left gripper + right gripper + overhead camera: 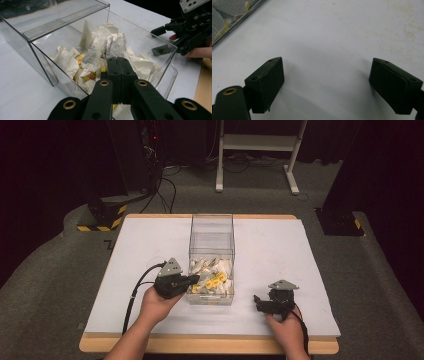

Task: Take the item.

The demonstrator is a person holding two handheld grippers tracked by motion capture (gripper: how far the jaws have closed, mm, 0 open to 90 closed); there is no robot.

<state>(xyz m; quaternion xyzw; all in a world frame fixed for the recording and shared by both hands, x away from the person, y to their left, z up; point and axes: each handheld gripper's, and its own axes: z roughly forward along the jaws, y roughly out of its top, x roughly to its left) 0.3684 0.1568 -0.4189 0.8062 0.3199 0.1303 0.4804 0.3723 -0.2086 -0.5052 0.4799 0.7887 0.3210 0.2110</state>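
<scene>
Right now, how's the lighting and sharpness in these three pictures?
High view: dim and soft, dark surroundings, only the white table bright. Left gripper view: clear box sharp, with pale reflections on its walls. Right gripper view: evenly lit, soft shadows under the spread jaws.

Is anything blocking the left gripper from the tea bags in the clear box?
Nothing visible does. The left gripper, jaws closed, points over the near wall of the clear box, which is open on top there, right above the tea bags. The right gripper, jaws open, sits off to the side on the table.
</scene>
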